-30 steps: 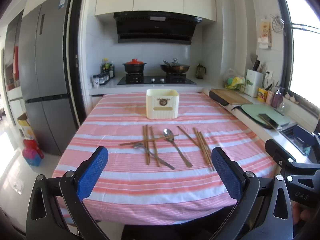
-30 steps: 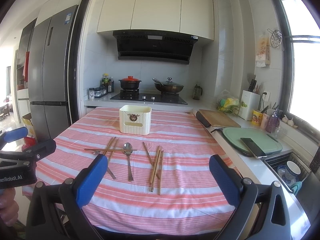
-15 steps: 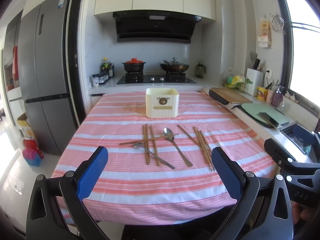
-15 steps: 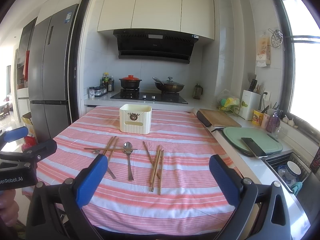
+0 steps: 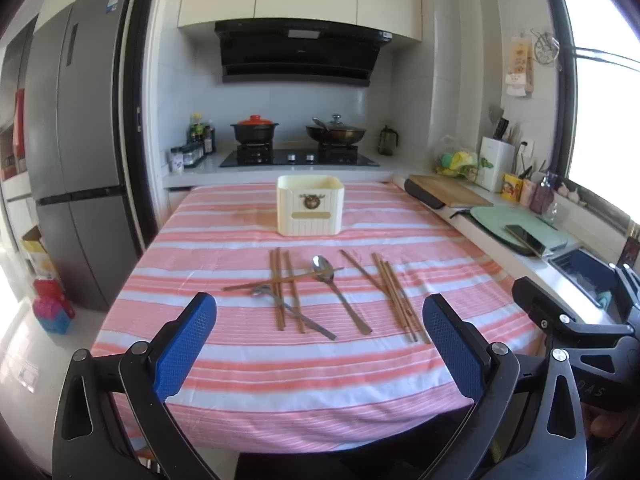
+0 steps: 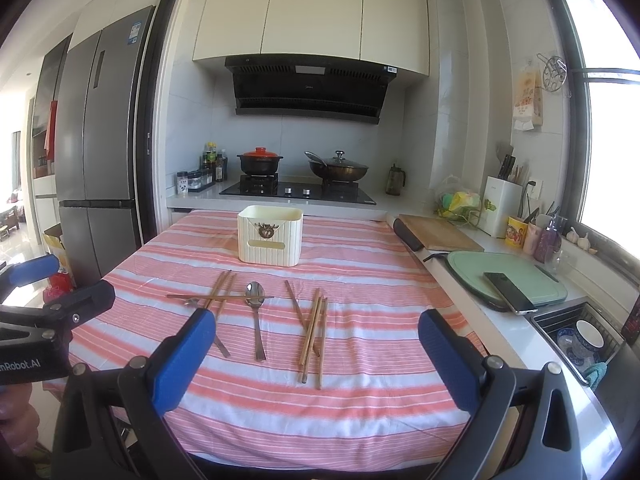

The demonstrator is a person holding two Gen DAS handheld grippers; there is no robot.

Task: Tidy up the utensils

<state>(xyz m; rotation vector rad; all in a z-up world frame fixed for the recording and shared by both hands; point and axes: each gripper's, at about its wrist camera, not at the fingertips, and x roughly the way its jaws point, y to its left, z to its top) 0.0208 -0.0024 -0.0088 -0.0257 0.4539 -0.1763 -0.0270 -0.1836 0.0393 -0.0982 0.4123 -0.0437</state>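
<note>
left gripper point(image 6: 52, 312): you read "nRobot.AI" on its body, start cut off | right gripper point(image 5: 576, 344): you read "DAS" | fridge point(image 6: 108, 128): blue sticker, print too small for you to read

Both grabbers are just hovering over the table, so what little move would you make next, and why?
Probably lower the right hand-held gripper onto the chopsticks bundled right ahead of it. Both it and the left hand-held gripper are open and hold nothing, every utensil lies loose on the striped cloth, and the cream holder behind them awaits filling.
</note>
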